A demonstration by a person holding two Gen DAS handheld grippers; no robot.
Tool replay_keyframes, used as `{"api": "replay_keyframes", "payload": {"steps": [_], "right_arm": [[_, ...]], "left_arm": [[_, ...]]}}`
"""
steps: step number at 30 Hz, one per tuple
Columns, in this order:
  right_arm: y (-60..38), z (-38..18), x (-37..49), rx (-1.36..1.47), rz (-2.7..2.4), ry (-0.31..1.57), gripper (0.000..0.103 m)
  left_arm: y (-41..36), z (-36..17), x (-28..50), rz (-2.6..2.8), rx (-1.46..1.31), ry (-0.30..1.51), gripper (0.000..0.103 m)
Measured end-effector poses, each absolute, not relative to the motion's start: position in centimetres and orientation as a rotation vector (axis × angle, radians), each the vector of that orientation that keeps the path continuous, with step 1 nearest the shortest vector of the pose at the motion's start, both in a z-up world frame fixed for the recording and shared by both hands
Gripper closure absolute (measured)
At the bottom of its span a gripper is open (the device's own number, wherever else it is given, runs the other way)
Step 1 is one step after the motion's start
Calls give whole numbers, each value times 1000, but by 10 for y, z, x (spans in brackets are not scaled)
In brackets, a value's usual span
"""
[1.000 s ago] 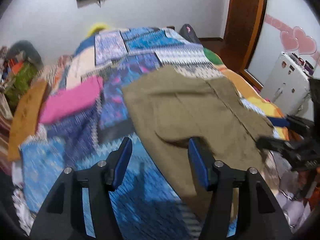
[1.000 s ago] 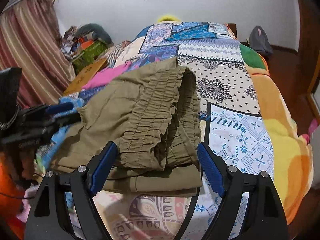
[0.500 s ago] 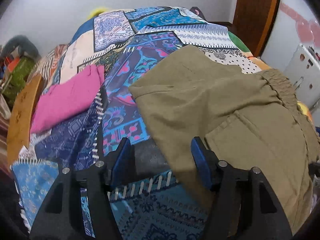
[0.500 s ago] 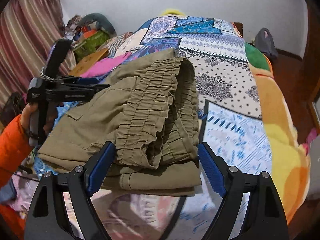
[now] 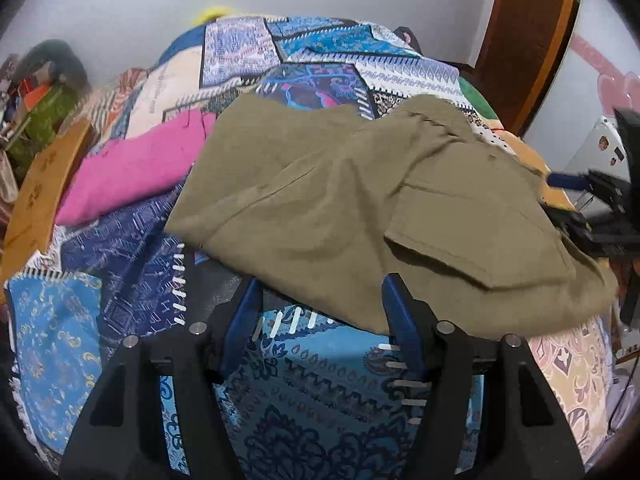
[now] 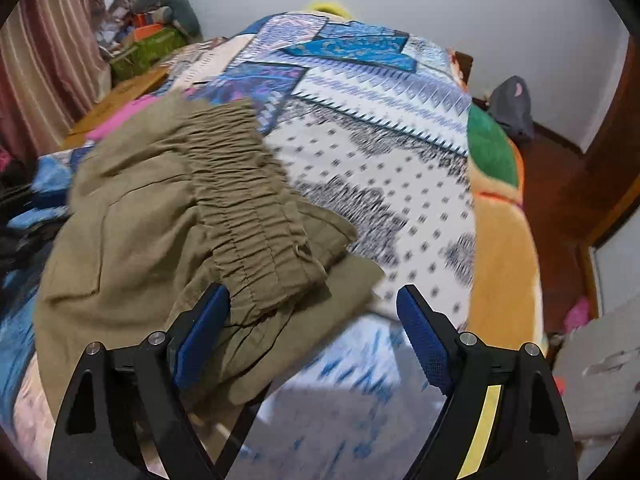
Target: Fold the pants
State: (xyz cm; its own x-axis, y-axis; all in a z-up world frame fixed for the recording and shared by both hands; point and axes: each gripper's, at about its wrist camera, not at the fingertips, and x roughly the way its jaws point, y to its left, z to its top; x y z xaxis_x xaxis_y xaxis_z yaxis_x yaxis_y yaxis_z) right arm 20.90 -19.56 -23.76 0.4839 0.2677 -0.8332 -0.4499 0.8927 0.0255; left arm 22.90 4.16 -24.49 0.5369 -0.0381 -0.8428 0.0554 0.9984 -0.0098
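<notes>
Left wrist view: both grippers' fingers [image 5: 394, 312] gape empty beside the folded pants [image 5: 360, 208]; square edges before pressing flat.

The olive-green pants [image 5: 360, 208] lie folded in a thick bundle near the foot edge of the bed [image 6: 400, 152], flap pocket [image 5: 476, 236] on top, gathered elastic waistband [image 6: 248, 200] turned up along the right side.
</notes>
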Motion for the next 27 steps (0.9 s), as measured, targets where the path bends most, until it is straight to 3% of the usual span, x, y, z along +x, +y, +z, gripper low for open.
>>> {"api": "replay_keyframes", "payload": {"steps": [5, 10, 17, 27], "right_arm": [[-191, -220, 209, -243, 415, 922, 26], [-196, -186, 181, -115, 516, 849, 25], [-162, -203, 152, -86, 624, 914, 25], [-185, -240, 178, -85, 576, 969, 24]], "left_arm": [[55, -224, 225, -4, 12, 933, 41], [71, -205, 239, -23, 67, 898, 65], [90, -252, 276, 4, 105, 1030, 63], [105, -255, 247, 19, 11, 1033, 60]]}}
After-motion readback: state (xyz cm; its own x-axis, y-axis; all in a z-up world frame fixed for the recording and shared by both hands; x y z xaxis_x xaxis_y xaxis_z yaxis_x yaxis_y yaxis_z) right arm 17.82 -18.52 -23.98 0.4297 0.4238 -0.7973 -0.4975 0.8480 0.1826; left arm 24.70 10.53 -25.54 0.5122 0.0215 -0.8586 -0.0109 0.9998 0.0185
